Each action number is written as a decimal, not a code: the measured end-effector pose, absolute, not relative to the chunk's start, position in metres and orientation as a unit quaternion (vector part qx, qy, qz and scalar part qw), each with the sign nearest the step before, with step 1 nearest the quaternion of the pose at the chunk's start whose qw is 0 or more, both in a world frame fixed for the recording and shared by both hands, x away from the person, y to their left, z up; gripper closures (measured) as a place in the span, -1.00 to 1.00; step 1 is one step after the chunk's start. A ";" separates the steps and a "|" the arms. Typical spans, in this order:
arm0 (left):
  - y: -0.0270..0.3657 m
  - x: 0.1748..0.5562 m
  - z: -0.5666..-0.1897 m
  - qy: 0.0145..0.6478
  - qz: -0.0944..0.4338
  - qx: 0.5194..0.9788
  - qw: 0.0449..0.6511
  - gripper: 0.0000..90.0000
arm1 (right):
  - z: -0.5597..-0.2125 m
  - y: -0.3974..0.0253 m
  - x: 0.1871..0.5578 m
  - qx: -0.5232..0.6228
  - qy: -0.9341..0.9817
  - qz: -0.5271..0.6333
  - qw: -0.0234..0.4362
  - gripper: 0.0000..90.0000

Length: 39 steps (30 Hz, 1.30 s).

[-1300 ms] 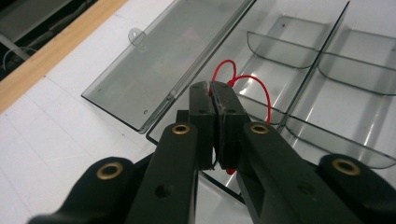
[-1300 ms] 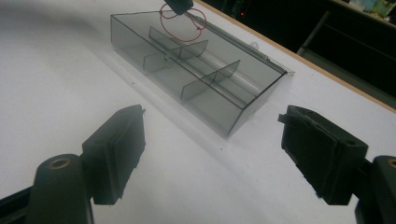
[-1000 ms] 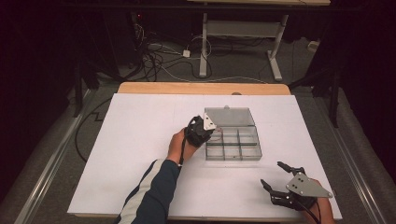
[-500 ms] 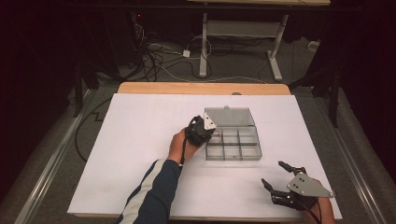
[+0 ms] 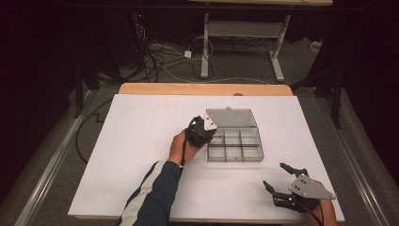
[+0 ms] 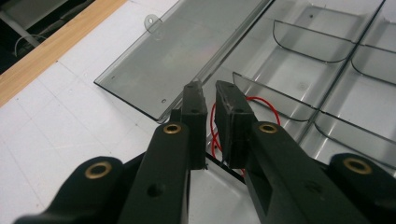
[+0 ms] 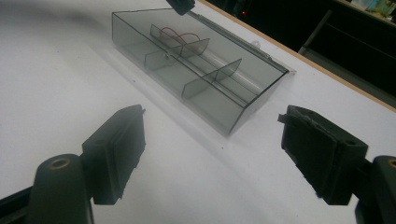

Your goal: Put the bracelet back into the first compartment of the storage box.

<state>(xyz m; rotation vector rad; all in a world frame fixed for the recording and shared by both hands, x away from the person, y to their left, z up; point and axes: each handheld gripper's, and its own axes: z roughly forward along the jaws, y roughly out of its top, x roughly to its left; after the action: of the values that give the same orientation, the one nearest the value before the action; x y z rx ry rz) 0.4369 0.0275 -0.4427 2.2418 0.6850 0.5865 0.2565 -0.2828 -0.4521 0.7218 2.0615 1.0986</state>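
Observation:
A clear grey plastic compartment box (image 5: 235, 147) lies mid-table with its lid (image 5: 230, 117) folded flat behind it. My left gripper (image 5: 212, 135) reaches into the box's left end. In the left gripper view its jaws (image 6: 208, 91) stand almost together over a corner compartment, and a thin red wire (image 6: 267, 100) runs between them and loops on the compartment floor. The right gripper view shows that red wire (image 7: 175, 33) in the far compartment of the box (image 7: 201, 79). My right gripper (image 5: 276, 175) rests near the table's front right, wide open (image 7: 212, 144) and holding nothing.
The white tabletop (image 5: 141, 141) reaches a wooden strip (image 5: 202, 88) at its far edge. The other compartments (image 6: 364, 93) of the box hold nothing. Cables (image 5: 164, 56) and a desk frame (image 5: 244, 33) lie on the floor behind the table.
The right gripper has shifted slightly toward the front of the table. The left hand and gripper stay at the box.

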 end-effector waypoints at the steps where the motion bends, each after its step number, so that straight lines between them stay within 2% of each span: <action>1: 0.028 0.436 -0.442 0.266 0.227 0.866 0.358 0.78 | -0.452 -0.283 0.256 0.278 0.792 0.422 0.341 -0.52; 7: 0.031 0.433 -0.436 0.263 0.233 0.862 0.365 0.78 | -0.452 -0.282 0.256 0.276 0.793 0.422 0.342 -0.52; 8: 0.032 0.433 -0.435 0.263 0.232 0.862 0.366 0.70 | -0.452 -0.282 0.256 0.276 0.793 0.422 0.342 -0.52; 23: 0.045 0.426 -0.425 0.255 0.243 0.853 0.384 0.70 | -0.453 -0.281 0.256 0.275 0.794 0.421 0.341 -0.52; 33: 0.050 0.423 -0.421 0.248 0.248 0.852 0.389 0.51 | -0.452 -0.282 0.256 0.276 0.794 0.422 0.341 -0.52; 35: 0.050 0.421 -0.421 0.250 0.263 0.850 0.383 0.37 | -0.452 -0.282 0.256 0.275 0.794 0.421 0.341 -0.52; 37: 0.050 0.421 -0.420 0.248 0.262 0.850 0.383 0.34 | -0.452 -0.282 0.256 0.276 0.794 0.421 0.341 -0.52; 39: 0.051 0.420 -0.420 0.249 0.265 0.849 0.383 0.22 | -0.452 -0.282 0.256 0.276 0.794 0.420 0.342 -0.52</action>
<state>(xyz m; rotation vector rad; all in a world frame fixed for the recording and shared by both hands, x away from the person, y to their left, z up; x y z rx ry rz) 0.4201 0.0509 -0.4200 2.1649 0.6352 0.6750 0.2564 -0.2816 -0.4524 0.7167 2.0644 1.0910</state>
